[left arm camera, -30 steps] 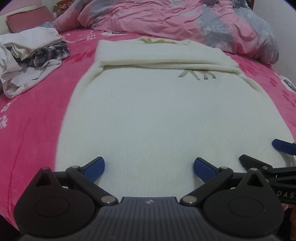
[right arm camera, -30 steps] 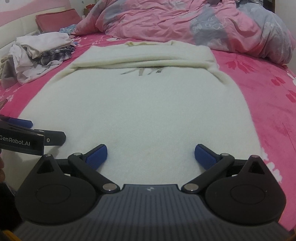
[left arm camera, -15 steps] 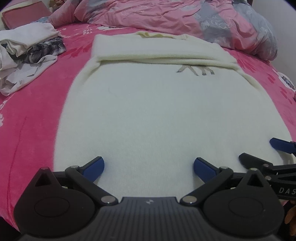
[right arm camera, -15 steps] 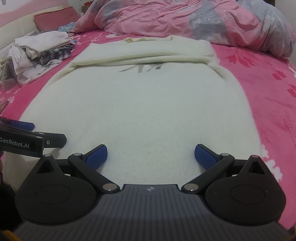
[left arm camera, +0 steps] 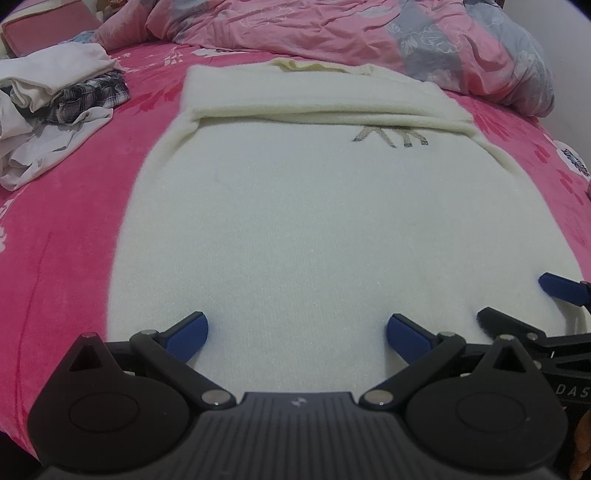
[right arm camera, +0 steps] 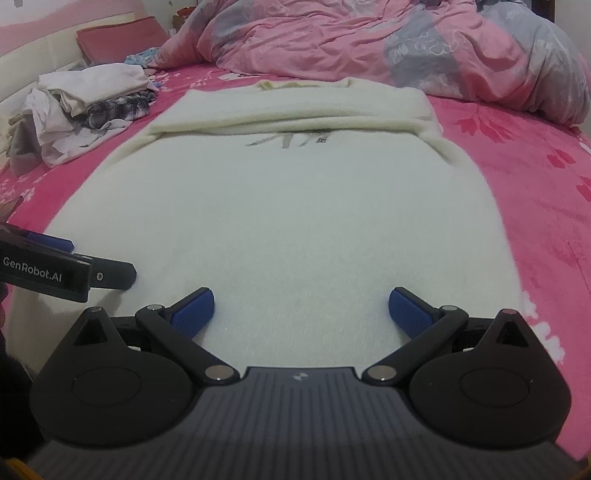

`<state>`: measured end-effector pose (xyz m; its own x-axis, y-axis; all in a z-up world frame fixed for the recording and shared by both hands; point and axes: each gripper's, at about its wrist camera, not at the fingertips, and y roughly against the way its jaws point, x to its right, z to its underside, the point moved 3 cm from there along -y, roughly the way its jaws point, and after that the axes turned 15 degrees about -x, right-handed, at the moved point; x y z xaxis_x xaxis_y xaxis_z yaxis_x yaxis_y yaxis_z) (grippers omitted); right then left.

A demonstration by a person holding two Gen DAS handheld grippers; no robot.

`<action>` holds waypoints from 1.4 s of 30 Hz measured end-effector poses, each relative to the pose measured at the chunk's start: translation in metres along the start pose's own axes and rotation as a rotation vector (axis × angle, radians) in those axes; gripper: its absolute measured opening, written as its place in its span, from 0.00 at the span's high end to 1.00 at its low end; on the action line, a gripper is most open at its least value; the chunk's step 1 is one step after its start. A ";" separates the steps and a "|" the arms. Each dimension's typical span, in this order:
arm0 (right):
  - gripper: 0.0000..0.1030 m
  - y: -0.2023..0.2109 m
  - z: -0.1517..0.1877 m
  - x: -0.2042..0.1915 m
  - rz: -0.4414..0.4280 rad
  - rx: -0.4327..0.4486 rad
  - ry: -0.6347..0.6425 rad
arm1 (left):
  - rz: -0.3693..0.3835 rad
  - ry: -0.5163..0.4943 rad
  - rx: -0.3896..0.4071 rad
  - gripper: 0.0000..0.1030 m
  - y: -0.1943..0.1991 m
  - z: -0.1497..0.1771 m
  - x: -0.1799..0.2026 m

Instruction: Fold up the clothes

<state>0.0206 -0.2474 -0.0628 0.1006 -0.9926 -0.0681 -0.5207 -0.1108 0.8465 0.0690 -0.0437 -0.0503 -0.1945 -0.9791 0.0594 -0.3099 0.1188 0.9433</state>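
Unfolded clothes pile (left arm camera: 55, 110) seen at 10 o'clock on bed (left arm camera: 55, 266). Cream sweater (left arm camera: 325, 229) laid flat centrally, sleeves already folded across at 12; body fold judged left. Left tool (left arm camera: 297, 328) and right tool (right arm camera: 301, 310) spread, poised at hem, nothing gripped.

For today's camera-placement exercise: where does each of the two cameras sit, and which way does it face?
Left wrist: sits on the left gripper, facing up the bed along the cream sweater; its open fingers show, the right gripper at right.
Right wrist: sits on the right gripper, same direction; its open fingers show, the left gripper at left.
Shared: sweater, clothes pile, pink duvet.
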 end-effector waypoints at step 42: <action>0.01 -0.007 0.018 0.031 0.080 0.174 0.006 | -0.080 0.030 -0.007 0.00 -0.001 0.002 0.011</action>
<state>0.0124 -0.2782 -0.0803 0.0584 -0.9983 -0.0007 -0.6657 -0.0394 0.7452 0.0657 -0.0544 -0.0508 -0.1409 -0.9900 -0.0069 -0.3168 0.0385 0.9477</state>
